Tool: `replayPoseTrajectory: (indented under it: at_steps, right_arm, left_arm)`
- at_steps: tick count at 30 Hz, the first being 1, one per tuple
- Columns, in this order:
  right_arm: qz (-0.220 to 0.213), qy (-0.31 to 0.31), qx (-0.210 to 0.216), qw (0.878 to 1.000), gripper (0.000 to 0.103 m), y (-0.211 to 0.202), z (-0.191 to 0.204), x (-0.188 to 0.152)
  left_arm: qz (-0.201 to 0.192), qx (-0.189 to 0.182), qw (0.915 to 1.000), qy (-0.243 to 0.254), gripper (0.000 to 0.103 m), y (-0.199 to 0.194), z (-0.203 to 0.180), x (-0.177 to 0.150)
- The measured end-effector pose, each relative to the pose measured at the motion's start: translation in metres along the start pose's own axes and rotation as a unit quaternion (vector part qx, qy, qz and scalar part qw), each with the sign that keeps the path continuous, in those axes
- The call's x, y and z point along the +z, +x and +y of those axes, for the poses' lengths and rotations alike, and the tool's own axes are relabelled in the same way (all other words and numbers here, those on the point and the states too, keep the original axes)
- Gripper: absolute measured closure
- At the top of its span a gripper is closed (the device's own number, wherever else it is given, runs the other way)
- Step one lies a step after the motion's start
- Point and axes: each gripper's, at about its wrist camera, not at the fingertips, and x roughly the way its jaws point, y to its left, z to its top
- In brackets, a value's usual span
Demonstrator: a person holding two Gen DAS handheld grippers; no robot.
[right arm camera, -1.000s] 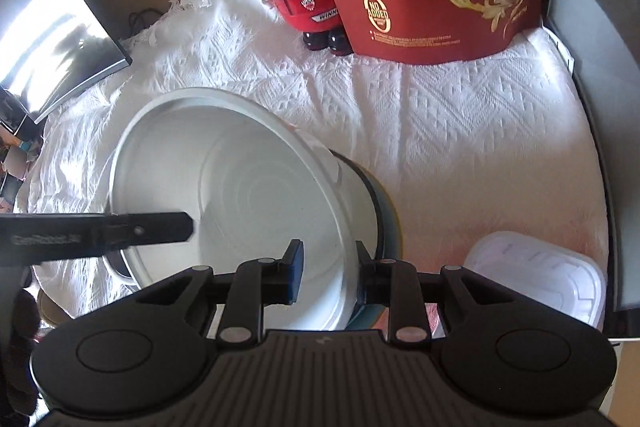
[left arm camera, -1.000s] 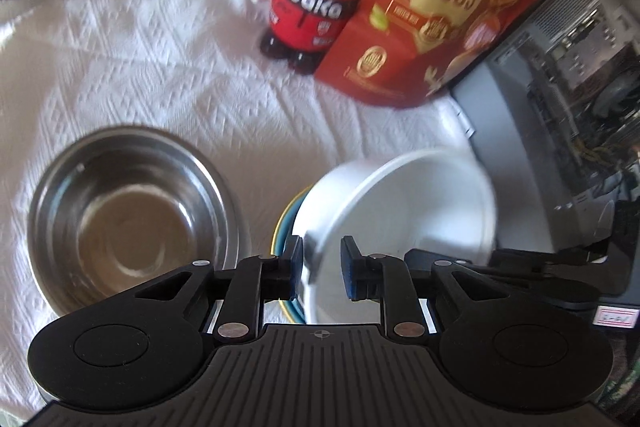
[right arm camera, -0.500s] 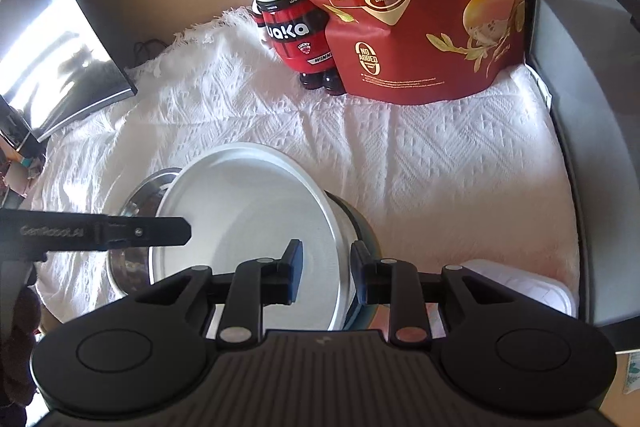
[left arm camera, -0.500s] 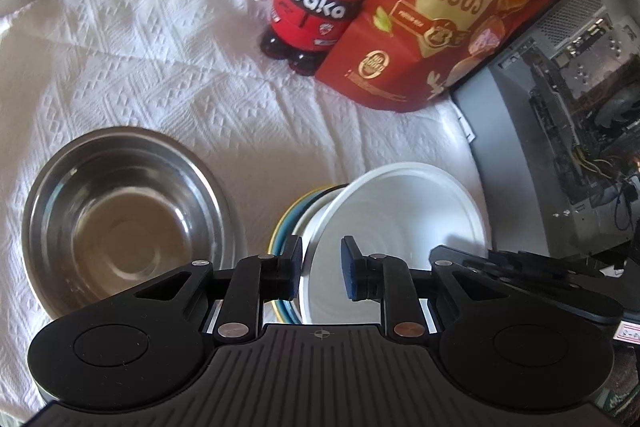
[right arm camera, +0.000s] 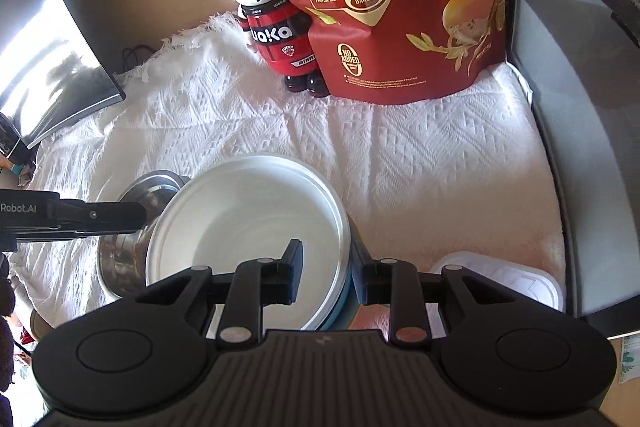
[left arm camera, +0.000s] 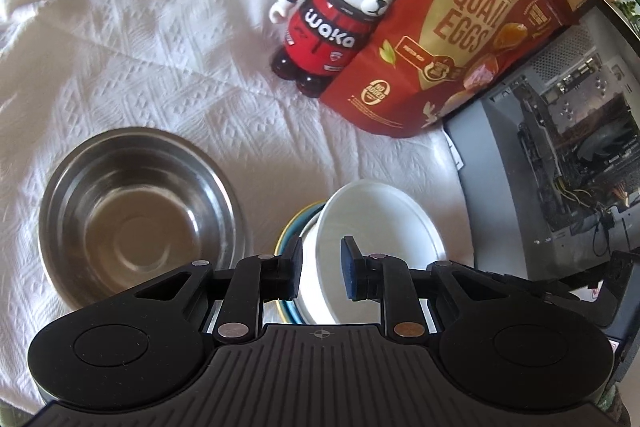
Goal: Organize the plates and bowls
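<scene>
Nearest, left gripper point(left arm camera: 320, 269): pinched on the near-left rim of the white bowl point(left arm camera: 380, 223), one pad outside the wall, one inside.

Right gripper point(right arm camera: 326, 273): clamped over the near-right rim of the same white bowl, one finger inside, the other outside against the stacked edges; whether the blue-rimmed piece was caught in the same pinch could not be told.

White bowl: empty, tilted, held from both sides, seated in or just over the blue-and-yellow-rimmed dish point(left arm camera: 294, 227) beneath. Contents of that lower dish hidden by the bowl.

Steel bowl point(left arm camera: 132, 215): just beside the stack on its left, upright on the white cloth point(left arm camera: 160, 59), empty, apart from both grippers.

White plastic tub lid or tray point(right arm camera: 508, 279): flat on the cloth to the right of the stack, contents not discernible.

Farther back: panda figure point(left arm camera: 340, 11) standing upright, leaning against the red quail-egg pouch point(left arm camera: 448, 39). Grey computer case point(left arm camera: 560, 131) along the right edge, dark monitor point(right arm camera: 52, 59) at the left.

Progress, judged: nesting partly done, white bowl nearly settled in the coloured dish but not yet released or level. Left to do, judged: seating the bowl flat, letting go, then dealing with the steel bowl, which stood alone, not yet in the stack.
</scene>
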Motion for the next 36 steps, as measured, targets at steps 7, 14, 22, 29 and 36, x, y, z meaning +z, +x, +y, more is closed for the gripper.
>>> replayPoseTrajectory:
  at_steps: [7, 14, 22, 29, 36]
  right_arm:
    - [0.007, -0.01, -0.001, 1.0, 0.076, 0.0, 0.004, -0.009]
    - [-0.014, -0.037, -0.01, 0.999, 0.076, -0.004, 0.008, -0.012]
    - [-0.104, -0.026, 0.034, 0.994, 0.058, -0.046, 0.04, -0.022]
    - [-0.06, -0.03, 0.061, 0.996, 0.056, -0.03, 0.117, -0.052]
    - [-0.013, 0.055, 0.008, 0.998, 0.056, 0.04, 0.174, -0.068]
  left_arm:
    - [0.014, 0.002, 0.9999, -0.01, 0.08, 0.004, 0.003, -0.023]
    - [-0.052, 0.024, 0.9977, -0.037, 0.08, -0.034, 0.033, -0.029]
    - [-0.074, 0.126, 0.9878, -0.053, 0.08, -0.043, 0.114, 0.004]
    - [-0.024, 0.117, 0.9928, 0.006, 0.079, -0.011, 0.157, 0.029]
    - [0.038, 0.09, 0.9928, 0.07, 0.076, 0.027, 0.181, 0.039]
